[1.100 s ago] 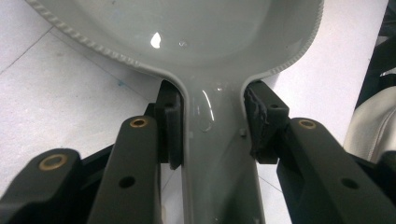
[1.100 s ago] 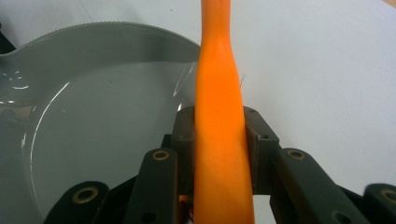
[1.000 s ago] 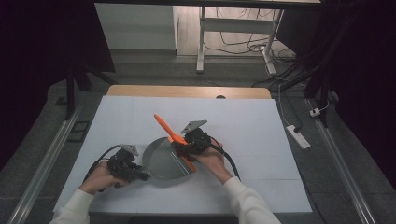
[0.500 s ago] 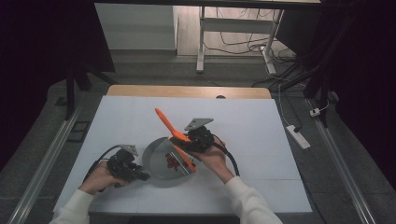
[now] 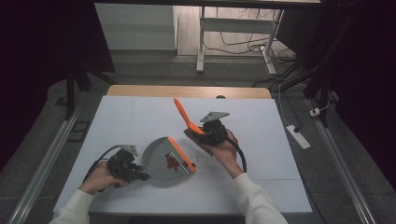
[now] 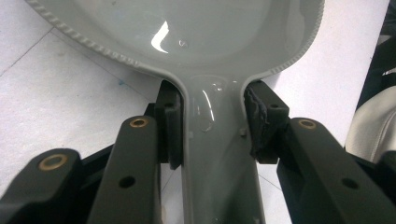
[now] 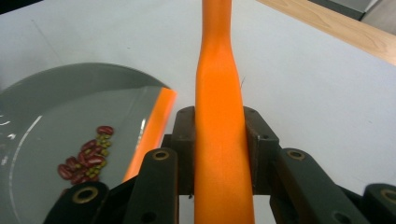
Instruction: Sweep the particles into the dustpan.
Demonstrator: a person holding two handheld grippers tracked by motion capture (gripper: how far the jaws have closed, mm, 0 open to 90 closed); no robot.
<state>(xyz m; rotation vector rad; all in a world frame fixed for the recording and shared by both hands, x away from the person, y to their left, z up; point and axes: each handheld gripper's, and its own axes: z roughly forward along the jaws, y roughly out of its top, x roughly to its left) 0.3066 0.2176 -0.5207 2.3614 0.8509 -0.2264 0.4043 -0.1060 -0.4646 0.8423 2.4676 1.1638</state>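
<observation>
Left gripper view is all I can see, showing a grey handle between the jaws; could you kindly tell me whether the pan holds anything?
Observer: Yes, a small heap of red and green beans lies in the dustpan, near its orange lip.
Operator: Thank you. What is the other hand doing?
Observer: The right gripper is shut on an orange brush, held away from the pan, beyond its lip.
Operator: Is anything left on the table?
Observer: A few loose beans seem to lie on the white table, just outside the lip.
</observation>
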